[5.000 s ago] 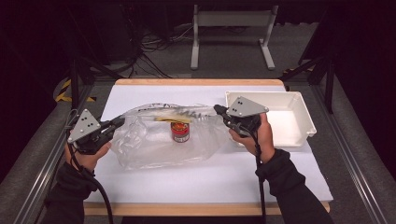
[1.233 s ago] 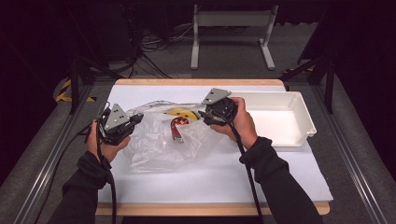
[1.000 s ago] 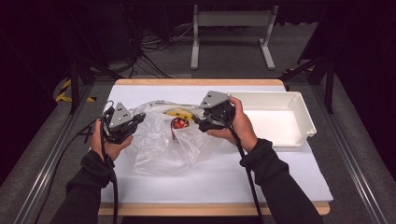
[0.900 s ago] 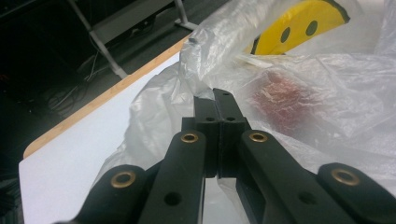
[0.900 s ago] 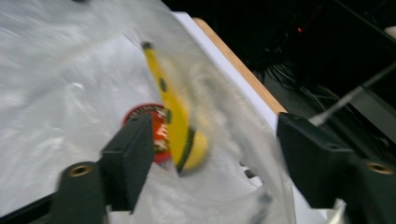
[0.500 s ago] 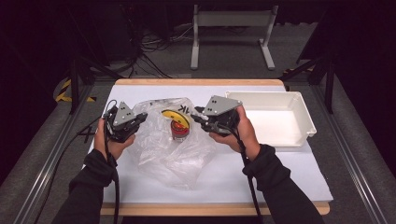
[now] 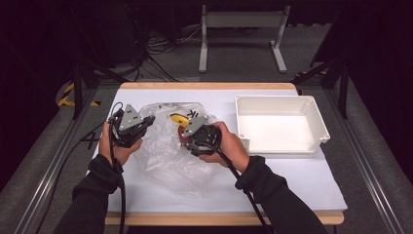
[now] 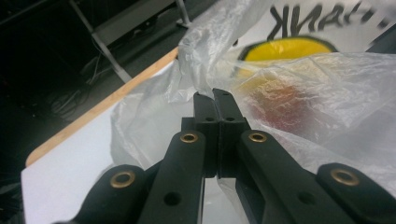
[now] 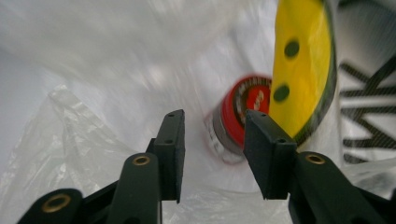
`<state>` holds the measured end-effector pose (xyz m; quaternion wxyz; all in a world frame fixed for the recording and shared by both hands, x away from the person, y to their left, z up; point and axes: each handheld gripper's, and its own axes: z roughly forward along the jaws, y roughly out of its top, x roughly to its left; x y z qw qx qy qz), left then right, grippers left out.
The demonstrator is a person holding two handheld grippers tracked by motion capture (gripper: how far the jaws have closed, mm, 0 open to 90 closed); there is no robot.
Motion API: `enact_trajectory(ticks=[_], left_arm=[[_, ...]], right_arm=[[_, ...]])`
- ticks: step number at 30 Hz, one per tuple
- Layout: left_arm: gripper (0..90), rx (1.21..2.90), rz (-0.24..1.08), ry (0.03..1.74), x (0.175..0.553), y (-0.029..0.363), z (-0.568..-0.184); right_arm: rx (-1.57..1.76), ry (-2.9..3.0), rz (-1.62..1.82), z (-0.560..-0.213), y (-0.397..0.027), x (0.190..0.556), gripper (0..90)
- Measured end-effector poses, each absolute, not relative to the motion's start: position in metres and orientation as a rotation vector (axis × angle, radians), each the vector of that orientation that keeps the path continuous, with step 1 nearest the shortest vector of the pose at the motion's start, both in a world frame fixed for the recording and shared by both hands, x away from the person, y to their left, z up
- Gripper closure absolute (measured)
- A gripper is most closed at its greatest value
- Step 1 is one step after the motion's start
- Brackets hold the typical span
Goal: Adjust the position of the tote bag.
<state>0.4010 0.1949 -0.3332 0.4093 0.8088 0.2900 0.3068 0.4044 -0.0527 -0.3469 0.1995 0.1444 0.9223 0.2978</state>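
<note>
Bag held open, can in sight!
Left gripper clenched on the crinkly clear plastic bag mid-table; right gripper, jaws just reopening, parted and gripping nothing, faces the red-lidded can inside.

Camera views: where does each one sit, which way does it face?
High view: above the person's side, facing forward and down on the table; forearms, left claw, right claw.
Left gripper view: rides the left claw, shut on the plastic bag.
Right gripper view: rides the right claw, jaws apart, facing the red can in the bag.
Shared: the bag's yellow print.
</note>
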Motion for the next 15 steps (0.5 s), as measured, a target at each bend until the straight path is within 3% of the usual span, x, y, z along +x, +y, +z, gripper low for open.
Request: enact_trajectory(ticks=[15], left_arm=[[90.0,2.034,0.808,0.76,0.401,0.218,-0.333]], right_arm=[[0.525,2.579,0.273,-0.378,-0.069,0.447,52.3]])
